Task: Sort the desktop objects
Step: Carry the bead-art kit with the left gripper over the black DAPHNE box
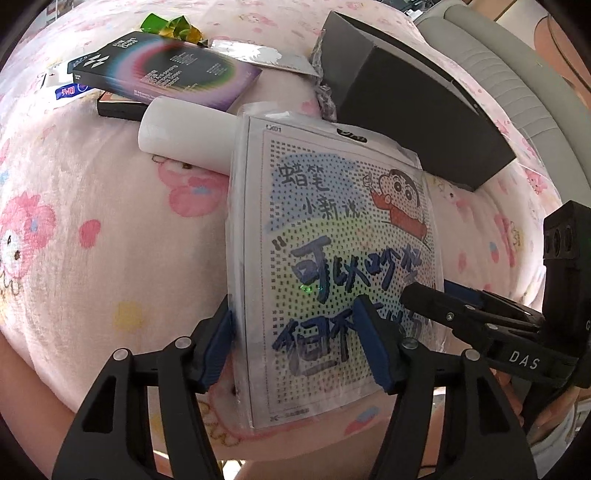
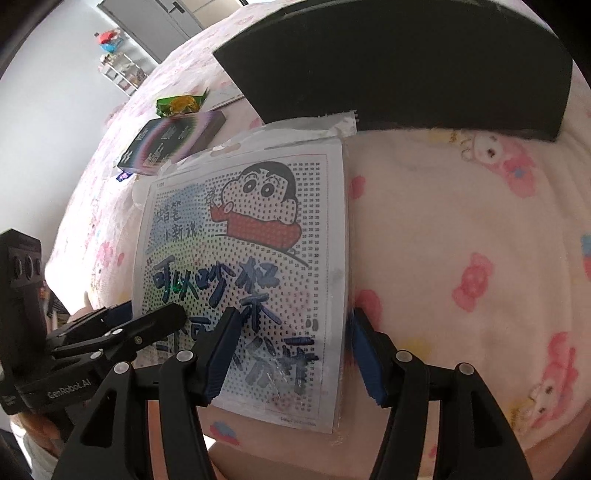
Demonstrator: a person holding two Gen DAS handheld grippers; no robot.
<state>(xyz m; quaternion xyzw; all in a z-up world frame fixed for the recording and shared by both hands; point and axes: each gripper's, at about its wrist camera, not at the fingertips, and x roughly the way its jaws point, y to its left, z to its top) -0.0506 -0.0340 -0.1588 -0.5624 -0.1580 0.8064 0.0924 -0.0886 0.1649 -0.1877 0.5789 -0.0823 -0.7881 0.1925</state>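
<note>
A cartoon dot-grid sheet in a clear sleeve (image 1: 332,229) (image 2: 251,258) lies on the pink blanket, its far end propped on a white roll (image 1: 184,136). My left gripper (image 1: 297,345) stands open over the sheet's near left part: one blue pad is just outside the left edge, the other above the print. My right gripper (image 2: 291,354) is open astride the near right part, with one pad past the right edge. Each gripper shows in the other's view: the right gripper (image 1: 424,299) over the sheet's right edge, the left gripper (image 2: 151,312) over its left edge.
A large black open box (image 1: 406,103) (image 2: 406,62) stands just beyond the sheet. Further left are a black box with a rainbow ring (image 1: 166,74) (image 2: 173,140), a green-yellow wrapper (image 1: 173,26) (image 2: 177,105) and a silver packet (image 1: 258,55). The pink blanket (image 2: 461,240) spreads bare to the right.
</note>
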